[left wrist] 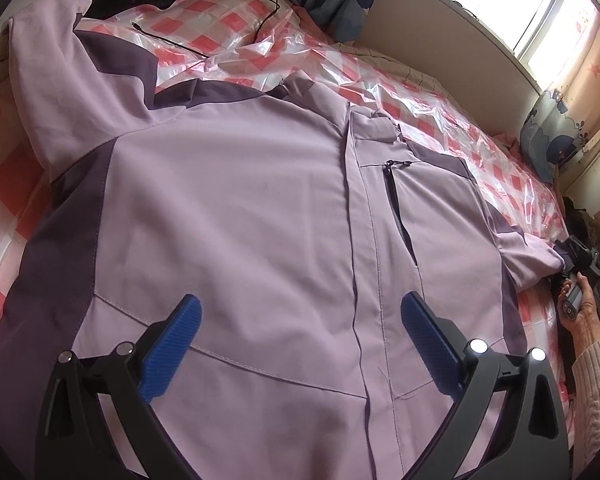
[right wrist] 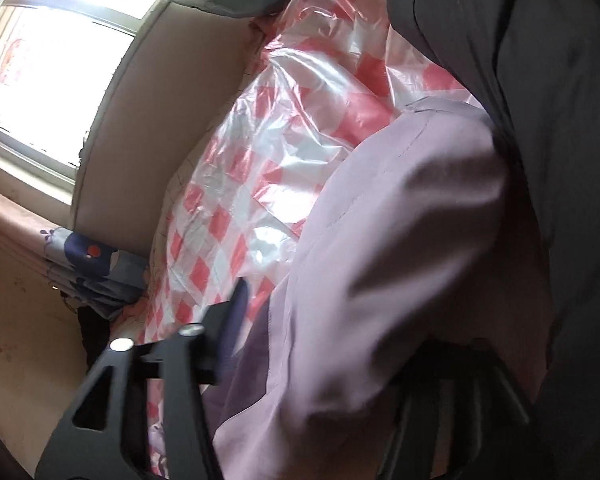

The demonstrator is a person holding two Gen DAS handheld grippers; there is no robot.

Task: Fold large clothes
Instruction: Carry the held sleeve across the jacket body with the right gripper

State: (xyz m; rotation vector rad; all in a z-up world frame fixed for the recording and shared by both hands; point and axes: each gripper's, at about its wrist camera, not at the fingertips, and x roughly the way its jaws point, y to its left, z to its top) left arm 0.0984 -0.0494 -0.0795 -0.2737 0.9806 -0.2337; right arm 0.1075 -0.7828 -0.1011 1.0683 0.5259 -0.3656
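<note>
My left gripper (left wrist: 300, 340) hovers over the lilac jacket (left wrist: 236, 216), blue finger pads (left wrist: 172, 348) spread wide apart, nothing between them. Jacket lies flat, front up, on the red-and-white checked plastic sheet (left wrist: 432, 108) covering the bed; it fills most of the left wrist view. Dark purple panels at the shoulders and sides. Front placket runs from 12 to 6 o'clock just right of centre; black chest-pocket zipper (left wrist: 392, 188) sits at about 1 o'clock from my pads. One sleeve (left wrist: 52, 64) is stretched out toward 10 o'clock. The other sleeve (left wrist: 532, 256) goes off to 3 o'clock, where my right gripper (left wrist: 576, 260) meets its cuff, right hand (left wrist: 580, 312) on the handle. A black cable (left wrist: 220, 24) lies on the plastic at 12 o'clock. Window (left wrist: 500, 0) at 1 o'clock.

Right wrist view is blurry: lilac sleeve fabric (right wrist: 380, 280) bunches up between the fingers and covers most of them, so I'd say clamped on the sleeve. Checked plastic (right wrist: 260, 160) at 11 o'clock, dark fabric (right wrist: 540, 120) at 2 o'clock.
</note>
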